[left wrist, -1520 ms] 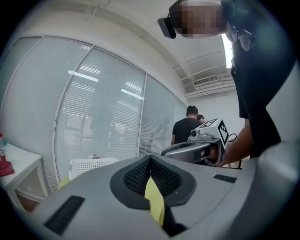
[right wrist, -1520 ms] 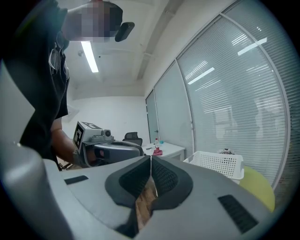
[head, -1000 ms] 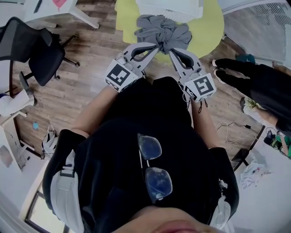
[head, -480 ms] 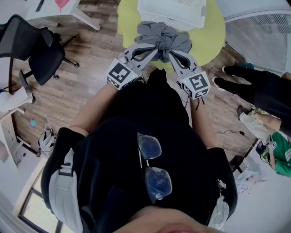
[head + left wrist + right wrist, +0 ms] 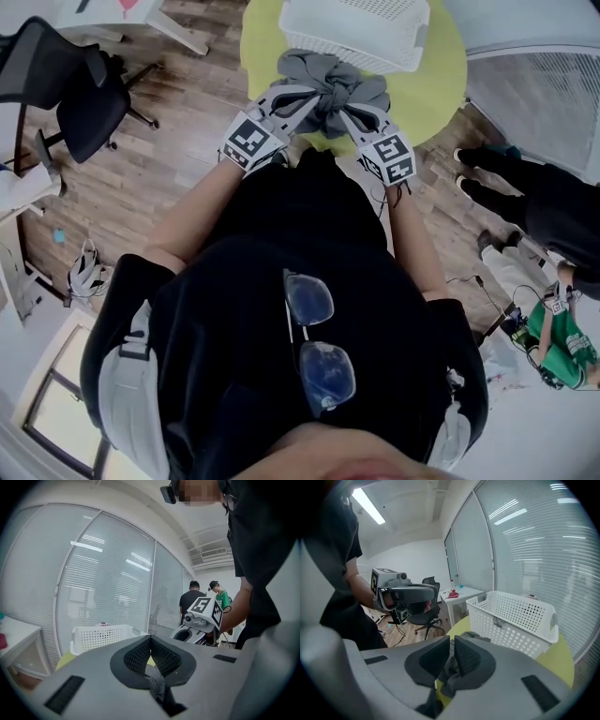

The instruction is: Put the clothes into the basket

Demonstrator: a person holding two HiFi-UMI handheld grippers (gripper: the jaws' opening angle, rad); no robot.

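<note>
A bunched grey garment hangs over the near part of the round yellow-green table, just in front of the white perforated basket. My left gripper is shut on its left side and my right gripper on its right side, the tips close together. In the left gripper view the pads pinch a dark strip of the garment, and the basket stands beyond. In the right gripper view grey cloth is clamped between the pads, with the basket close ahead to the right.
A black office chair stands on the wood floor at the left, beside a white table. Another person in dark clothes stands at the right. A glass wall with blinds runs behind the basket.
Both grippers have carried the garment farther from the body and lower, toward the basket. The garment now lies closer to the basket's front wall.
</note>
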